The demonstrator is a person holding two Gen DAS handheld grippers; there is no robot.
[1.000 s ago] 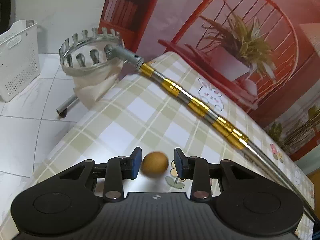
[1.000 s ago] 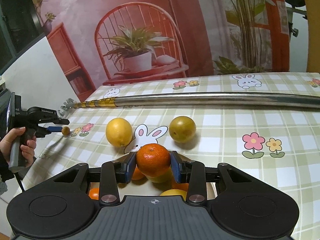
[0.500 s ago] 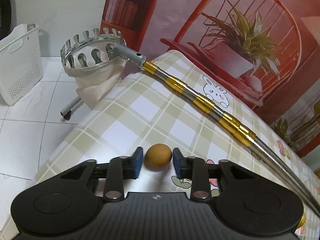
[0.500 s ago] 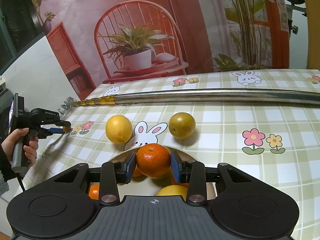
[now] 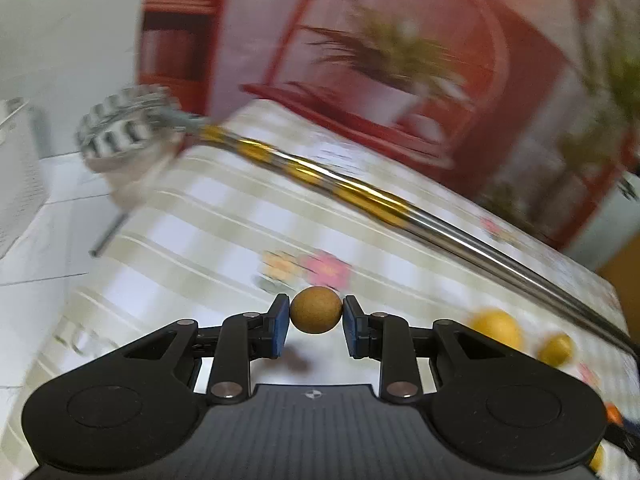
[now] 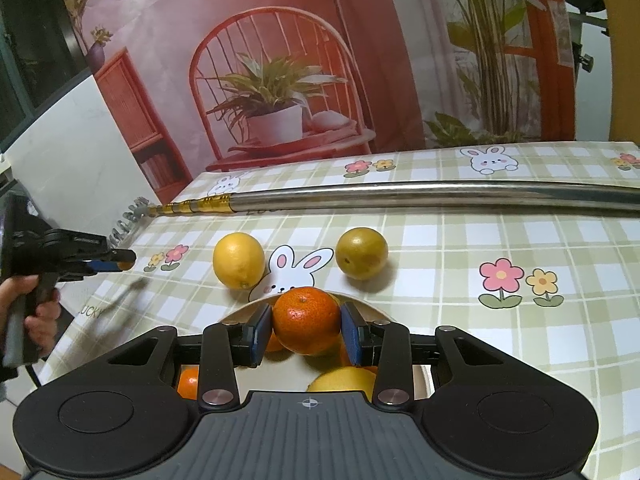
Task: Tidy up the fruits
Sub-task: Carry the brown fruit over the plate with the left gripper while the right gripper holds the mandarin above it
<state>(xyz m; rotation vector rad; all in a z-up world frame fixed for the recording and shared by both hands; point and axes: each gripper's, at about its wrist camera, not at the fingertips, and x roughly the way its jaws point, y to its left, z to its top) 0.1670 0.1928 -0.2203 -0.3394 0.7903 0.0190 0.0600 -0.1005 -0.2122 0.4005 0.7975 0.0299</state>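
In the left wrist view, my left gripper (image 5: 316, 317) is shut on a small round brown fruit (image 5: 316, 312), held just above the checked tablecloth (image 5: 208, 232). The view is blurred. The right wrist view shows the same gripper (image 6: 120, 266) at the table's left edge, held by a person's hand (image 6: 40, 316). My right gripper (image 6: 307, 322) is shut on an orange tangerine (image 6: 306, 314), over a pale bowl (image 6: 248, 307) that holds several citrus fruits. Beyond the bowl, a yellow lemon (image 6: 239, 260) and a greenish-yellow round fruit (image 6: 361, 253) lie on the cloth.
A long metal fruit-picker pole (image 6: 400, 196) with gold bands lies across the table's far side. Its toothed head (image 5: 124, 128) overhangs the left end. A white plastic basket (image 5: 16, 176) stands on the tiled floor. A printed backdrop lines the far edge.
My left gripper closed onto the small brown fruit, lifted it off the cloth and swung to the right. The right gripper kept still with the tangerine.
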